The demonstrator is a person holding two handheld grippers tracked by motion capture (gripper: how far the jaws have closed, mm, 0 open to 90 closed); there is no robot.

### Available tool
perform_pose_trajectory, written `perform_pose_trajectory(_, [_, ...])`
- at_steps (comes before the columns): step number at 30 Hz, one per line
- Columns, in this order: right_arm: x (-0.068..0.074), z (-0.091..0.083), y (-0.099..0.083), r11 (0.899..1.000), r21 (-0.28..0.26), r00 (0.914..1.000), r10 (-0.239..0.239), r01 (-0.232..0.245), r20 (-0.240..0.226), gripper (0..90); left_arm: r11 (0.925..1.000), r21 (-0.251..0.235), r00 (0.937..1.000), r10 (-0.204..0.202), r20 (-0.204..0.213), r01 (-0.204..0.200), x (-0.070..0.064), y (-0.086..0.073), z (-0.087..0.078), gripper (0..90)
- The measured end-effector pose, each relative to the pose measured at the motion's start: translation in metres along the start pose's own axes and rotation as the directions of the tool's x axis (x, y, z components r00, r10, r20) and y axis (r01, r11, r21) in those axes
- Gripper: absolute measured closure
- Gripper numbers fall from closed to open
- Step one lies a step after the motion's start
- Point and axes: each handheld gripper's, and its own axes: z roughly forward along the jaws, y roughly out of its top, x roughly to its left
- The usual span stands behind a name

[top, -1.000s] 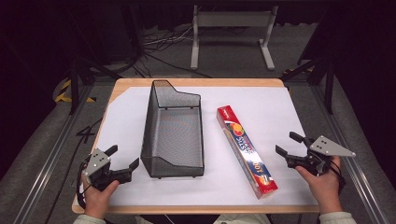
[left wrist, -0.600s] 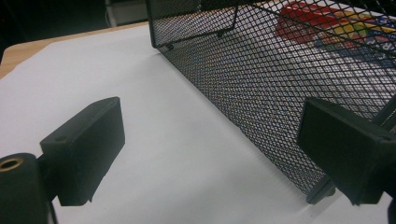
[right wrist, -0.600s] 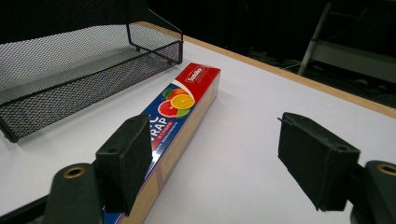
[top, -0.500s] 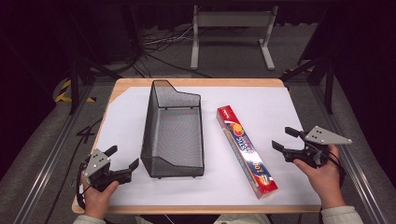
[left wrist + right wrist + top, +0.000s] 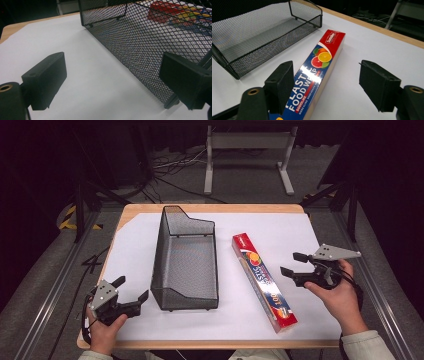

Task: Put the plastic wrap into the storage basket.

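A black wire-mesh basket (image 5: 185,265) stands empty on the white-covered table (image 5: 135,245), left of centre. Right of it lies a long red and blue plastic food wrap box (image 5: 262,280), set at a slant. My right gripper (image 5: 290,263) is open just right of the box's middle, not touching it. In the right gripper view the box (image 5: 322,62) runs forward past the left jaw, with the right gripper (image 5: 327,67) open and the basket (image 5: 262,32) beyond. My left gripper (image 5: 132,288) is open by the basket's near left corner. The left gripper view has the left gripper (image 5: 113,62) beside the mesh wall (image 5: 150,37).
The table's wooden rim (image 5: 210,208) borders the white sheet. Metal rails (image 5: 45,295) run along both sides, and a grey stand (image 5: 247,140) with floor cables sits beyond the far edge. Bare white surface lies left of the basket and right of the box.
My right gripper has moved left and a little forward, closer to the box. The left gripper, basket and box have stayed put.
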Motion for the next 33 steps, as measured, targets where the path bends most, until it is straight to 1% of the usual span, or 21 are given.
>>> perform_pose_trajectory(2, [0.003,0.005,0.006,1.000,0.028,1.0000,-0.002,0.002,-0.005,27.7,1.0000,0.005,1.0000,0.003,-0.001,-0.003,0.000,0.000,0.000,8.6])
perform_pose_trajectory(4, [0.004,0.006,0.007,0.999,0.036,1.0000,-0.001,0.001,-0.004,27.0,1.0000,0.004,1.0000,0.005,-0.002,-0.005,0.000,0.000,0.000,8.6])
perform_pose_trajectory(8, [0.009,0.014,0.016,0.997,0.068,0.9997,-0.023,0.024,-0.008,26.9,1.0000,0.002,1.0000,0.006,-0.001,-0.006,0.000,0.000,0.000,8.7])
perform_pose_trajectory(9, [0.010,0.016,0.018,0.997,0.077,0.9997,-0.023,0.023,-0.009,26.9,1.0000,0.005,1.0000,0.006,-0.001,-0.006,0.000,0.000,0.000,8.7])
perform_pose_trajectory(12, [0.014,0.023,0.024,0.993,0.116,0.9998,0.000,0.003,-0.019,26.9,1.0000,0.002,1.0000,0.009,-0.003,-0.009,0.000,0.000,0.000,8.7])
perform_pose_trajectory(15, [0.018,0.030,0.030,0.988,0.154,0.9996,0.006,-0.002,-0.027,26.9,0.9999,-0.001,0.9999,0.013,-0.002,-0.013,-0.001,0.000,0.000,8.7])
perform_pose_trajectory(16, [0.020,0.032,0.032,0.986,0.166,0.9994,0.019,-0.013,-0.031,26.9,0.9999,0.000,0.9999,0.013,-0.003,-0.013,-0.001,0.000,0.000,8.7])
perform_pose_trajectory(21, [0.023,0.041,0.039,0.980,0.196,0.9992,0.026,-0.019,-0.030,24.6,0.9999,0.002,0.9999,0.016,-0.003,-0.016,-0.001,0.000,0.000,8.7])
perform_pose_trajectory(25, [0.024,0.051,0.042,0.972,0.234,0.9994,0.033,-0.029,-0.012,20.8,0.9998,0.003,0.9998,0.019,-0.003,-0.019,-0.001,0.000,0.001,8.7])
perform_pose_trajectory(27, [0.023,0.058,0.041,0.963,0.264,0.9987,0.050,-0.046,-0.009,20.4,0.9998,0.004,0.9998,0.021,-0.004,-0.021,-0.001,0.000,0.001,8.7])
perform_pose_trajectory(29, [0.021,0.063,0.039,0.957,0.285,0.9982,0.060,-0.059,0.006,19.0,0.9998,0.004,0.9998,0.021,-0.003,-0.021,-0.001,0.000,0.001,8.7])
perform_pose_trajectory(33, [0.020,0.075,0.032,0.940,0.322,0.9940,0.105,-0.109,0.030,18.2,0.9997,0.004,0.9997,0.024,-0.003,-0.024,-0.001,0.000,0.001,8.7])
